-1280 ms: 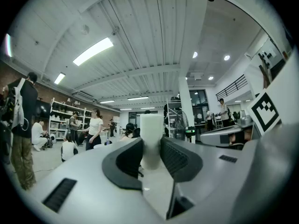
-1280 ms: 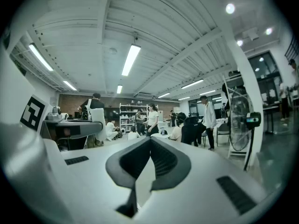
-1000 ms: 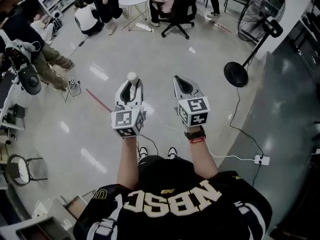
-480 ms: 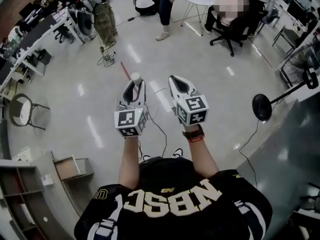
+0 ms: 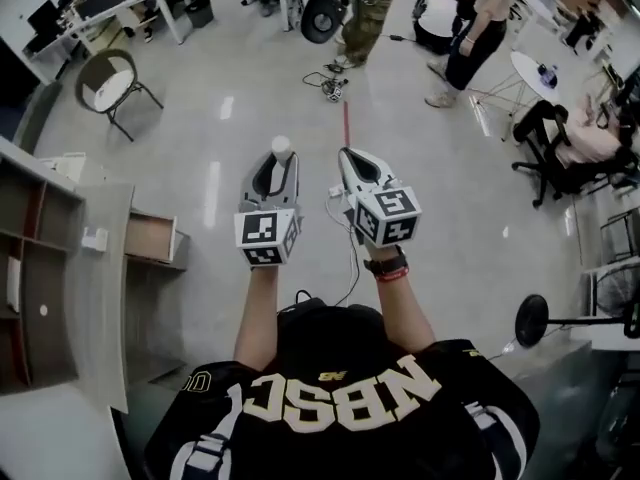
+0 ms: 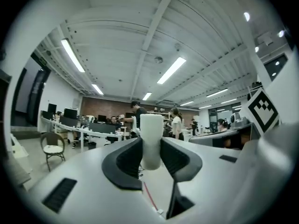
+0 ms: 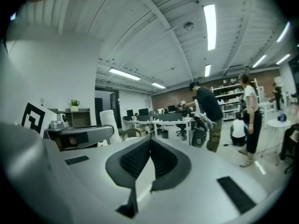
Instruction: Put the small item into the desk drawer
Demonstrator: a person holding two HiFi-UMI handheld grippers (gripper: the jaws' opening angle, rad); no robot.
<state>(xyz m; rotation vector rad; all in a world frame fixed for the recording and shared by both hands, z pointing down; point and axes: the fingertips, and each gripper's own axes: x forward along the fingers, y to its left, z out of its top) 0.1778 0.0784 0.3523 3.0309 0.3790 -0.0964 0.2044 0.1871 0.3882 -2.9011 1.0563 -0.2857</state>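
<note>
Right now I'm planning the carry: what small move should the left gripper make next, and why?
Probably swing the left gripper leftward toward the open drawer: its jaws are clamped on the small white cylinder, and the drawer lies well off to its left.

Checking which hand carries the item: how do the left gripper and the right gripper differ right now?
The left gripper clamps an upright white cylinder; the right gripper holds nothing. The left gripper's jaws stand apart around the cylinder; the right gripper's jaws meet at the tips. Both are held out side by side above the floor.
</note>
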